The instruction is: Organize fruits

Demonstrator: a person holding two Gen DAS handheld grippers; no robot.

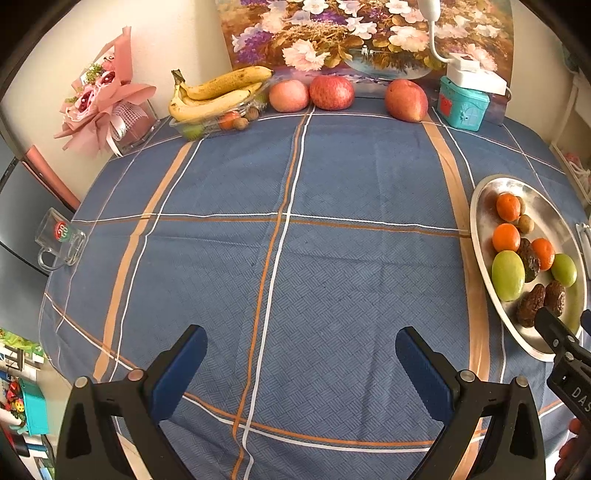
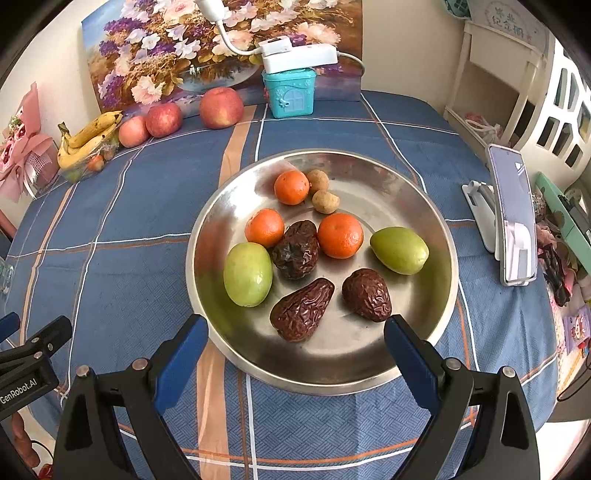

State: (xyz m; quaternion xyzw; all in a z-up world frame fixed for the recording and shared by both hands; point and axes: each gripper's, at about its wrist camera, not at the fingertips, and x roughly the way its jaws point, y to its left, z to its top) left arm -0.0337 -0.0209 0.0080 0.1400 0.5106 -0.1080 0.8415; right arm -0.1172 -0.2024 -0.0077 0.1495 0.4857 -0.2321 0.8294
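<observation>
Both spread-jawed empty grippers, left gripper and right gripper, face bare tablecloth and fruit-filled metal plate.

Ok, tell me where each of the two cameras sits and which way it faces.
Left wrist: sits on the left gripper, looking along its open blue fingers over the checked tablecloth toward the bananas and flower painting; the right gripper enters at the right edge.
Right wrist: sits on the right gripper, looking down over the steel plate of fruit; the left gripper shows at the left edge.
Shared: plate, apples, bananas, teal box, painting.
</observation>
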